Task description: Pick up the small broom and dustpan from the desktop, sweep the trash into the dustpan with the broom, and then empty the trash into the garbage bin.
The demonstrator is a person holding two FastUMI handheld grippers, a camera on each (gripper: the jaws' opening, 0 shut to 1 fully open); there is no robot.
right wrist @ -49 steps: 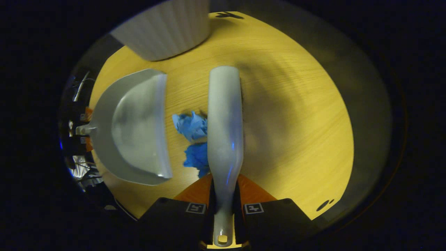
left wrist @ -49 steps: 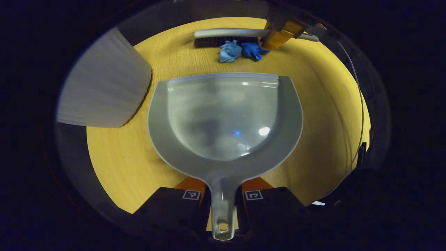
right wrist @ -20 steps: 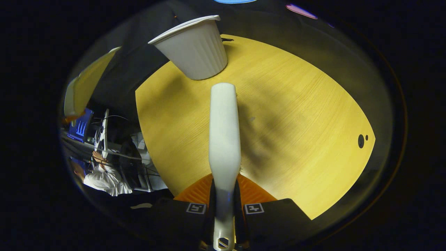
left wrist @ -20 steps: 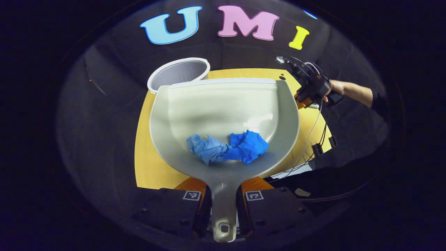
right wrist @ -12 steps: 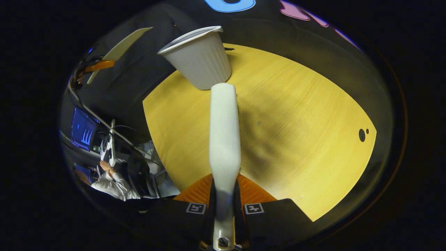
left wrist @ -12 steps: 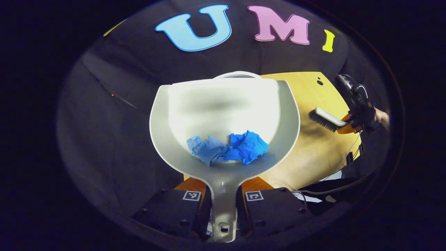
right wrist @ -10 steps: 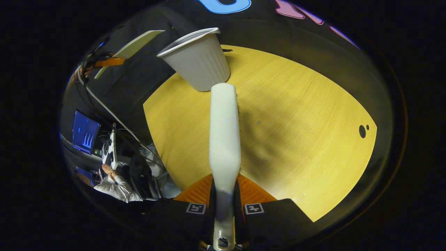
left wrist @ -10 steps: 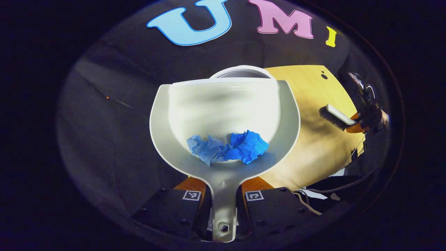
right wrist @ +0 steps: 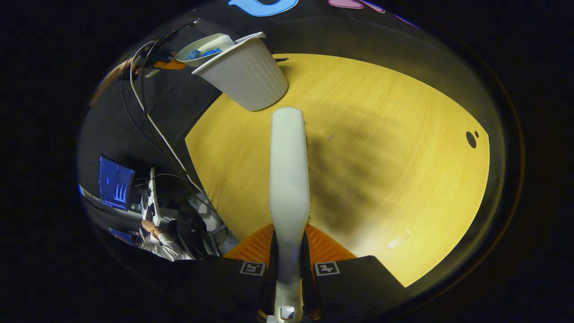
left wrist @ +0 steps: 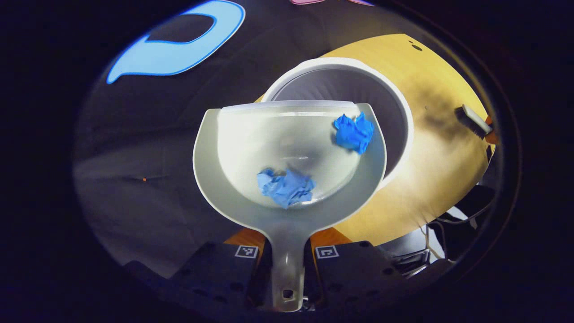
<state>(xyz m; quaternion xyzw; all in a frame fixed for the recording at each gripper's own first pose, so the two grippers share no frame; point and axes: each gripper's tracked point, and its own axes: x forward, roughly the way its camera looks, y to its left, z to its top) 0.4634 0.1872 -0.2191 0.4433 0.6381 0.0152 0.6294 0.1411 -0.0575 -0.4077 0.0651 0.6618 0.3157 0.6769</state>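
In the left gripper view, the dustpan [left wrist: 287, 157] is now tipped forward over the mouth of the garbage bin [left wrist: 394, 112], where half a second ago it was held level with the bin's rim just showing behind its front lip. The two blue paper wads, which then lay pressed together at the back of the pan, are now parted: the paler wad [left wrist: 285, 187] is seen near the handle end, while the darker wad [left wrist: 354, 133] has slid to the pan's front right edge, just above the bin opening. From this it is judged that the emptying step is under way, with neither wad yet inside the bin; a steeper tilt is probably needed for the paler one.

The left gripper [left wrist: 287, 260] is closed to a narrow gap, and the dustpan's handle is clamped between both fingers. The right gripper [right wrist: 289, 264] is likewise closed tight, with the broom [right wrist: 289, 179] held by its handle between both fingers, above the yellow desktop [right wrist: 381, 157] and well apart from the bin. In the right gripper view the tilted dustpan is seen farther off, at the bin's rim, with blue visible in it.
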